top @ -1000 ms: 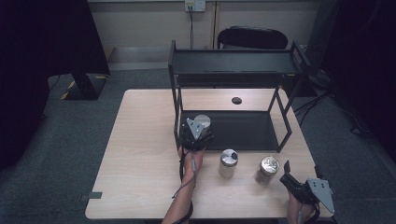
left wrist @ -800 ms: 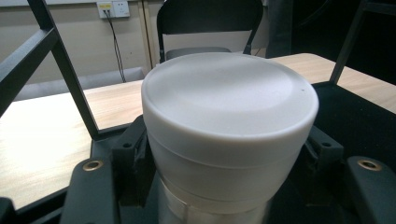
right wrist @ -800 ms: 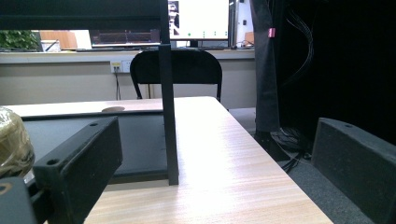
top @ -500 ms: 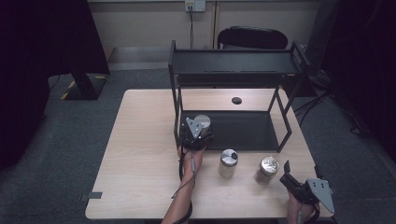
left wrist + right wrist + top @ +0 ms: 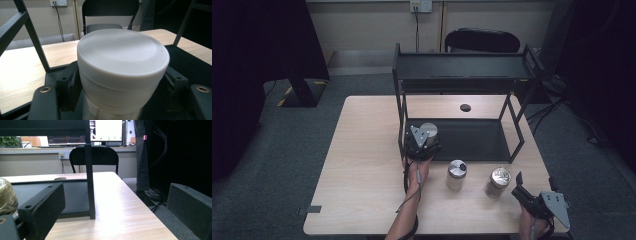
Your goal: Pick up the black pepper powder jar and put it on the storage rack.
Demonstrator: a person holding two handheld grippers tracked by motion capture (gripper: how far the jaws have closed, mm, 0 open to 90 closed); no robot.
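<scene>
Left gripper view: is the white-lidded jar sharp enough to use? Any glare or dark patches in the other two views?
Left gripper view: white-lidded jar soft from closeness, evenly lit, no glare, between the left claw jaws. Right gripper view: bright sheen on the table, blown-out monitor, right side near black. High view: dim, corners fall to black, shelf rack reads dark.

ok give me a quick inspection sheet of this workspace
surface: light wood table, tidy
job's things: white-lidded jar on the black rack's bottom shelf; two more jars, and, on the table in front
clutter: small dark disc behind the rack
grippers: left gripper around the white-lidded jar, jaws just been opening; right gripper open, empty
cables: one trails along the left forearm
surroundings: chair, wall socket
</scene>
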